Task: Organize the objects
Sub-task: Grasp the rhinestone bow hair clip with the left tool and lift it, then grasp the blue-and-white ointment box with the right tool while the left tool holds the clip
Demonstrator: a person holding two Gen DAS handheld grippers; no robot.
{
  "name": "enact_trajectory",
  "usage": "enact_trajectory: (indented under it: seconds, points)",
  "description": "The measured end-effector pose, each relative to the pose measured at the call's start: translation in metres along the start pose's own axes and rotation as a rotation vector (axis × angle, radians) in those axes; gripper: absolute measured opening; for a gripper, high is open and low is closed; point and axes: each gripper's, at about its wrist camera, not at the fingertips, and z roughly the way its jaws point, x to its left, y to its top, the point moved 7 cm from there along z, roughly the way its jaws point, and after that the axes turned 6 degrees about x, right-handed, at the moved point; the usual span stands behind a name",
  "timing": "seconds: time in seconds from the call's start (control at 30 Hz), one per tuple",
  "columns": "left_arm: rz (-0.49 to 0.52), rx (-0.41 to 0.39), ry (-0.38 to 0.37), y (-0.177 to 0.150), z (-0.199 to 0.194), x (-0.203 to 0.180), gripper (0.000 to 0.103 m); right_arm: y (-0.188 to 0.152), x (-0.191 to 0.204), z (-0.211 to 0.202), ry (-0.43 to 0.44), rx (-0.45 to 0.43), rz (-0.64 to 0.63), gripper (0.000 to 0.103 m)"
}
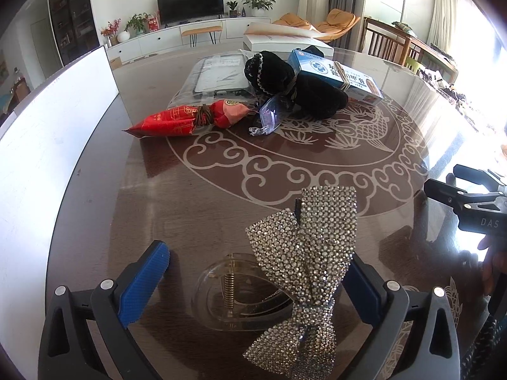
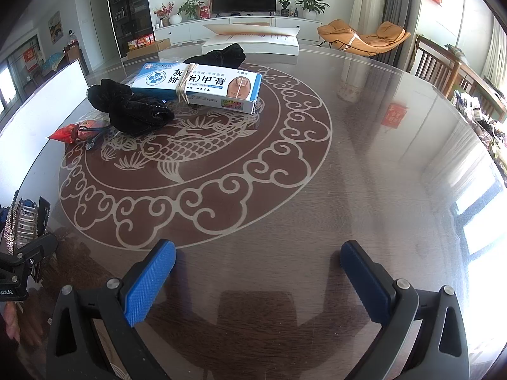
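Rhinestone glitter fills the near part of our left wrist view: the bow hair clip (image 1: 304,272), a clear plastic claw with a spring under a studded bow, lies on the glass-topped table (image 1: 221,196) between the fingers of our left gripper (image 1: 253,281). That gripper stands spread as wide as it goes, its left pad (image 1: 142,285) well apart from the clip, the right one just beside the bow, and we cannot tell whether it touches; nothing is pinched. We judge the clip has been set down here, near our edge and well apart from the rest, as the start of a sorted spot. Across the fish pattern the other things sit in a loose heap: a red snack packet (image 1: 177,120), a small clear plastic tag (image 1: 267,118), a black velvet bundle (image 1: 294,85), a blue and white cream box (image 1: 336,77) bound with a band, and a flat clear-wrapped package (image 1: 218,77) behind them. Our right gripper (image 2: 256,278) hangs wide too, with only bare table between its pads, waiting we think for the next pick. From the right wrist view we read the box face (image 2: 202,85) and see it resting on the velvet, and the clip (image 2: 14,228) shows only edge-on at the left border; the flat package shows there barely, if at all. The left view alone shows the clip whole.
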Motion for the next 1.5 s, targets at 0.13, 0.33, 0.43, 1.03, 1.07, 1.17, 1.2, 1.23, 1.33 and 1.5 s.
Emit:
enact_trajectory:
  seconds: [0.13, 0.33, 0.43, 1.03, 1.07, 1.17, 1.2, 1.23, 1.33, 1.5]
  points:
    - [0.002, 0.001, -0.005, 0.0, 0.0, -0.001, 0.103, 0.0, 0.0, 0.0, -0.002, 0.0, 0.002, 0.103]
    - [0.002, 0.001, -0.005, 0.0, 0.0, -0.001, 0.103, 0.0, 0.0, 0.001, -0.002, 0.0, 0.002, 0.103]
    - [0.002, 0.001, -0.005, 0.0, 0.0, -0.001, 0.103, 0.0, 0.001, 0.001, -0.002, 0.001, 0.001, 0.103]
    - [0.002, 0.0, -0.006, -0.001, 0.0, -0.001, 0.103, 0.159, 0.074, 0.034, 0.154, 0.036, -0.724, 0.103]
    - [0.002, 0.0, -0.006, -0.001, 0.0, -0.001, 0.103, 0.163, 0.079, 0.045, 0.128, 0.053, -0.753, 0.102]
    - [0.002, 0.0, -0.006, -0.001, 0.0, -0.001, 0.103, 0.161, 0.091, 0.072, 0.11, 0.141, -0.82, 0.093]
    - [0.002, 0.0, -0.006, 0.0, 0.0, -0.001, 0.103, 0.158, 0.094, 0.076, 0.132, 0.174, -0.826, 0.077]
    - [0.002, 0.0, -0.006, -0.001, 0.0, -0.001, 0.103, 0.155, 0.095, 0.078, 0.154, 0.204, -0.816, 0.07]
    - [0.002, 0.0, -0.006, -0.001, 0.0, -0.001, 0.103, 0.147, 0.093, 0.068, 0.213, 0.225, -0.758, 0.055]
    - [0.002, 0.0, -0.006, 0.0, 0.0, -0.001, 0.103, 0.105, 0.072, 0.036, 0.276, 0.24, -0.567, 0.045]
